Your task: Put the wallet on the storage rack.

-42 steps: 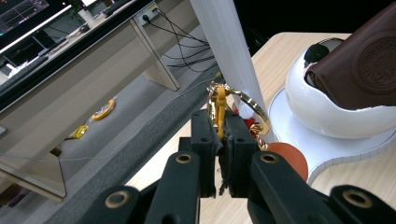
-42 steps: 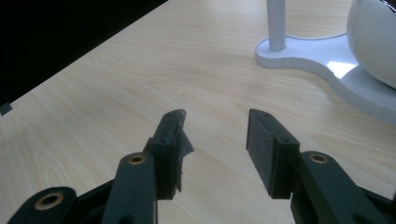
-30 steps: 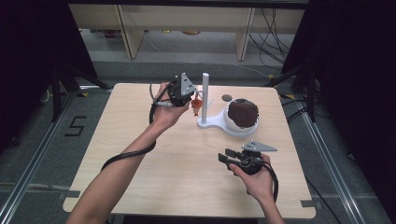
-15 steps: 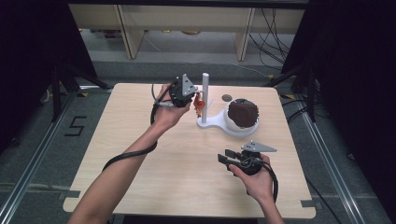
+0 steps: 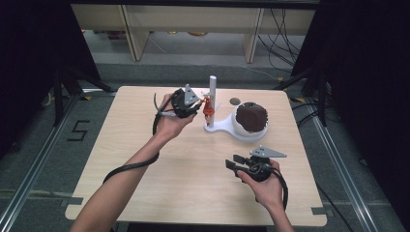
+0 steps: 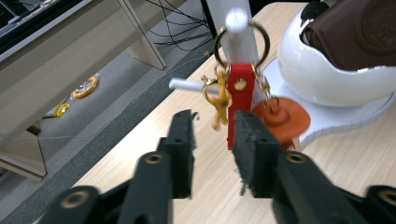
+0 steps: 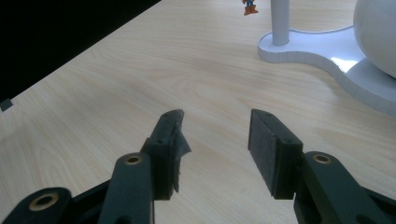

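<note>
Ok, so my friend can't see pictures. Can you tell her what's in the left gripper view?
A keychain with a red strap hangs by its gold ring from a peg on a white stand, just beyond the left gripper, whose two black fingers are open. Behind it, the stand's white bowl holds something dark brown, all on a pale wooden table.

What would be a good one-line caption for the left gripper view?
Open left tool close behind a red keychain whose ring hangs on a peg of the white stand.

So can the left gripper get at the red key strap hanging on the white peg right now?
Probably yes: the left gripper is open right before the red strap, nothing between.
</note>
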Tool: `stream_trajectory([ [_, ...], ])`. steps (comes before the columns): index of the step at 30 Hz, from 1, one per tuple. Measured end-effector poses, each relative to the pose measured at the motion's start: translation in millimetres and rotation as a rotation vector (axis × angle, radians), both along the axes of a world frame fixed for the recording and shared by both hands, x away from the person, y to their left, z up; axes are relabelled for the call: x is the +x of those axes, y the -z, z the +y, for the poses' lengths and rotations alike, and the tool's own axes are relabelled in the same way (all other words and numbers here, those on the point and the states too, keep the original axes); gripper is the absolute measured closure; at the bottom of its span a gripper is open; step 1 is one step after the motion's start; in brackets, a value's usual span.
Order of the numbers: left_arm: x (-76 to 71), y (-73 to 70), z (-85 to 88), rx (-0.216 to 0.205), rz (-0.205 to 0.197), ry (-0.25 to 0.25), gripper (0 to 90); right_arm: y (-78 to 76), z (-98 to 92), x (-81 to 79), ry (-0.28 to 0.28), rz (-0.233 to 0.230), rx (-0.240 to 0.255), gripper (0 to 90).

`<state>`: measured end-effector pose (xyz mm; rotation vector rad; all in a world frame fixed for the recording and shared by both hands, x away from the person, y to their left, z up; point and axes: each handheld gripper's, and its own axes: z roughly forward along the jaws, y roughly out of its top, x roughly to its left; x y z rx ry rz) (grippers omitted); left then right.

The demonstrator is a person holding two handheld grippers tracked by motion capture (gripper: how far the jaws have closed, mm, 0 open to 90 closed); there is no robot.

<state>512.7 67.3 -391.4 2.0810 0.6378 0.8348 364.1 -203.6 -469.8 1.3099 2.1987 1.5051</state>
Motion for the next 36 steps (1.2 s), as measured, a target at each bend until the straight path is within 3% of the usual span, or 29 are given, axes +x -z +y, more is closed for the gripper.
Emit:
stream_trajectory([
  [1, -2.0, 1.4, 3.0, 0.003, 0.005, 0.0, 61.0, 0.1, -1.6, 1.1, -0.004, -0.023, -0.019, 55.2],
  [5, -9.2, 7.0, 12.5, -0.024, 0.022, -0.004, 51.0, 0.0, -0.3, -0.7, 0.006, 0.008, -0.001, 55.0],
  [7, -12.2, 9.4, 17.2, -0.047, 0.037, 0.002, 44.2, 0.8, -2.5, 1.4, -0.003, -0.031, -0.031, 54.9],
  [9, -15.9, 11.4, 21.8, -0.048, 0.033, -0.005, 39.7, 1.9, 0.2, 0.3, -0.002, -0.011, -0.003, 54.7],
  [11, -19.3, 13.2, 25.9, -0.065, 0.035, -0.008, 36.8, 2.5, -0.6, 1.2, -0.001, -0.039, -0.027, 54.5],
  [14, -24.5, 15.4, 32.2, -0.075, 0.043, -0.009, 34.6, 2.7, -0.8, 1.5, -0.005, -0.036, -0.038, 54.2],
  [15, -26.3, 16.0, 34.5, -0.078, 0.044, -0.007, 34.1, 2.5, 1.2, -0.4, 0.002, -0.003, -0.016, 54.1],
  [18, -33.7, 17.1, 42.1, -0.081, 0.043, -0.007, 33.0, 3.7, 0.9, 0.2, 0.001, -0.013, -0.017, 53.9],
  [19, -36.7, 18.1, 44.1, -0.101, 0.045, -0.01, 32.6, 3.8, 0.5, 0.2, 0.002, -0.018, -0.021, 53.8],
  [21, -42.6, 18.9, 50.4, -0.111, 0.05, -0.012, 32.0, 3.6, 0.4, -0.7, 0.005, 0.004, -0.016, 53.5],
  [22, -45.7, 19.2, 54.0, -0.109, 0.052, -0.011, 31.5, 4.4, -1.5, 1.3, -0.005, -0.029, -0.035, 53.2],
  [23, -49.2, 20.5, 56.3, -0.13, 0.05, -0.013, 30.8, 3.5, -0.2, -0.9, 0.006, 0.006, -0.019, 53.0],
  [28, -66.4, 27.3, 70.3, -0.172, 0.049, -0.009, 29.9, 5.6, -0.9, 1.3, -0.001, -0.029, -0.029, 52.1],
  [29, -70.6, 30.5, 70.9, -0.207, 0.084, 0.016, 29.9, 6.4, -1.4, 2.8, -0.012, -0.044, -0.034, 52.1],
  [30, -73.8, 30.9, 75.8, -0.188, 0.066, -0.009, 29.9, 6.3, -1.2, 2.6, -0.009, -0.04, -0.039, 52.0],
  [31, -76.9, 33.0, 78.6, -0.198, 0.066, -0.011, 29.9, 5.6, -2.4, 2.4, 0.002, -0.051, -0.066, 51.9],
  [36, -93.5, 42.5, 94.4, -0.214, 0.071, -0.042, 29.8, 6.0, -2.4, 2.6, -0.001, -0.058, -0.066, 51.2],
])
